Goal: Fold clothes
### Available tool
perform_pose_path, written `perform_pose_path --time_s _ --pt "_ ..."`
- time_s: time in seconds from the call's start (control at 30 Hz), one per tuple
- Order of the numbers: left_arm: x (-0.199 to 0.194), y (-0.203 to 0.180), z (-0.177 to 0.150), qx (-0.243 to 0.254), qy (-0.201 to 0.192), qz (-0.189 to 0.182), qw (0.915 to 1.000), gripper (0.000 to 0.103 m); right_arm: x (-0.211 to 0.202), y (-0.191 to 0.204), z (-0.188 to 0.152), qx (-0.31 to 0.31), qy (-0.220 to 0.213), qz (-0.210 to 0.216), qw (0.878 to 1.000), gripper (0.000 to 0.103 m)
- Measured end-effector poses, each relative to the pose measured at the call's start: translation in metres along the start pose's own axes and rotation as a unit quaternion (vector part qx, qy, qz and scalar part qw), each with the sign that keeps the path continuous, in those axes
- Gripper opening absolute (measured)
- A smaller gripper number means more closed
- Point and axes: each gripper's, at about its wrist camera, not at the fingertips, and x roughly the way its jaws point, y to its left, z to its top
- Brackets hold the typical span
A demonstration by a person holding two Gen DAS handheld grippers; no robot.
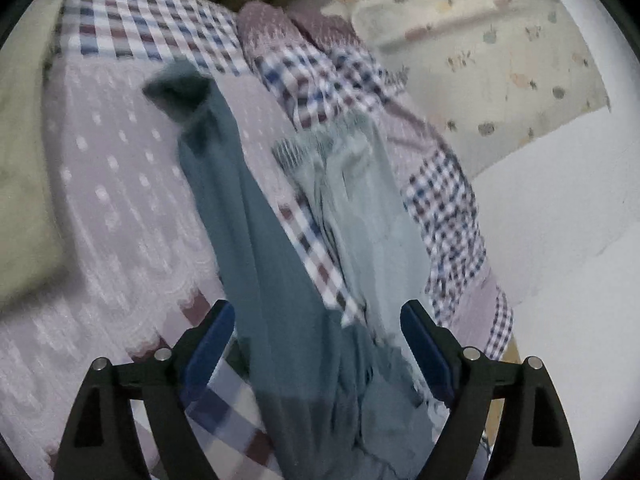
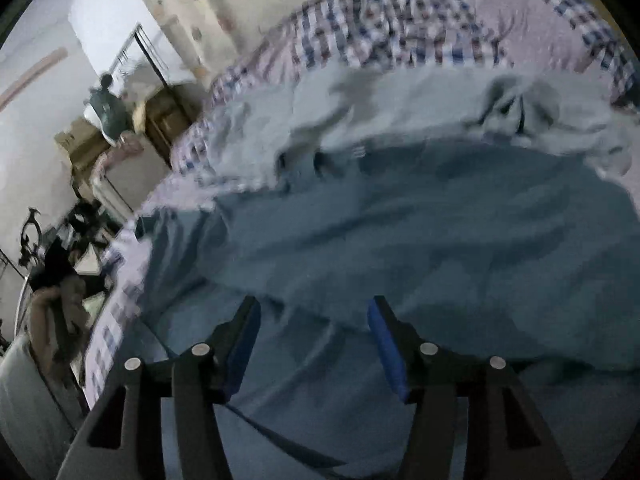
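Two garments lie on the bed, both blurred. Teal cloth [image 1: 276,280] runs as a long band from the bed's near edge toward the middle, darker bunched end far up; in the right wrist view it spreads wide across the near part of the bed [image 2: 400,240]. Pale garment [image 1: 360,208] lies just beside the teal cloth, toward the bed's wall side, touching it at the near end; in the right wrist view it sits behind the teal cloth [image 2: 360,100], rumpled. Left gripper [image 1: 318,320] jaws stand wide apart, teal cloth between them, blue pads not pressing it. Right gripper [image 2: 314,320] jaws apart too, over the teal cloth, nothing pinched. Under the clothes: pink bedspread [image 1: 120,184] with pale dots and a lace hem. Checked blanket [image 1: 152,28] covers the far end and bunches along the wall side. White wall [image 1: 560,240] beside the bed, patterned curtain [image 1: 500,60] above. Cluttered furniture [image 2: 100,148] past the bed's left edge, too blurred to identify.
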Motion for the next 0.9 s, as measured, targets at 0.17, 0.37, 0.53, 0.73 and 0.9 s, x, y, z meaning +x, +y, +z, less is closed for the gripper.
perform_pose_path --time_s 0.17,0.37,0.53,0.73,0.9 --pt "-0.004 0.011 0.049 0.011 -0.049 0.017 0.9986 0.091 0.002 0.001 -0.003 -0.015 -0.004 0.0 1.0 0.06" --pt "0.035 0.03 0.103 0.003 -0.029 0.05 0.9983 0.091 -0.002 -0.008 0.001 0.028 -0.009 0.044 0.999 0.061" --pt "0.074 0.051 0.128 0.0 -0.012 0.119 0.9928 0.091 0.002 0.0 0.001 0.02 -0.009 0.056 0.998 0.061" --pt "0.083 0.073 0.155 -0.024 -0.055 0.13 0.9897 0.091 -0.012 -0.018 0.012 0.038 -0.052 0.025 0.998 0.066" --pt "0.092 0.08 0.168 -0.055 -0.058 0.117 0.9899 0.063 -0.018 -0.048 0.017 0.097 -0.07 0.021 0.993 0.066"
